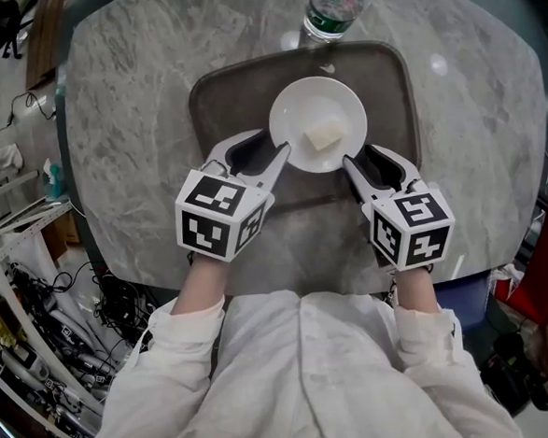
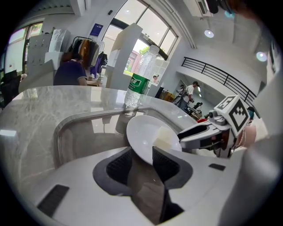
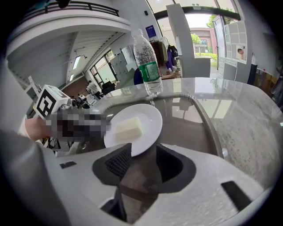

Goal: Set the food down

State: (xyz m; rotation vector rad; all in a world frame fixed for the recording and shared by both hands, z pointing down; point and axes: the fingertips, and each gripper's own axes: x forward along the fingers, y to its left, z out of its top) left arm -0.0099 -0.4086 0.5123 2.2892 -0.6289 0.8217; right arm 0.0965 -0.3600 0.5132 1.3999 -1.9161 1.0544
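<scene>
A white plate (image 1: 317, 121) with a pale block of food (image 1: 323, 135) lies in the brown tray (image 1: 219, 95). My left gripper (image 1: 274, 148) is at the plate's left rim and my right gripper (image 1: 356, 158) at its right rim. In the left gripper view the plate (image 2: 148, 132) has its thin rim between the spread jaws of the left gripper (image 2: 142, 156), with a gap showing beside it. The right gripper view shows the same: the plate (image 3: 146, 119) and food (image 3: 128, 127) sit just past the right gripper (image 3: 143, 156), rim between open jaws.
A clear water bottle (image 1: 329, 8) with a green label stands just behind the tray on the round marble table (image 1: 127, 130). The tray's raised rim (image 3: 208, 119) surrounds the plate. Cables and clutter lie on the floor at the left.
</scene>
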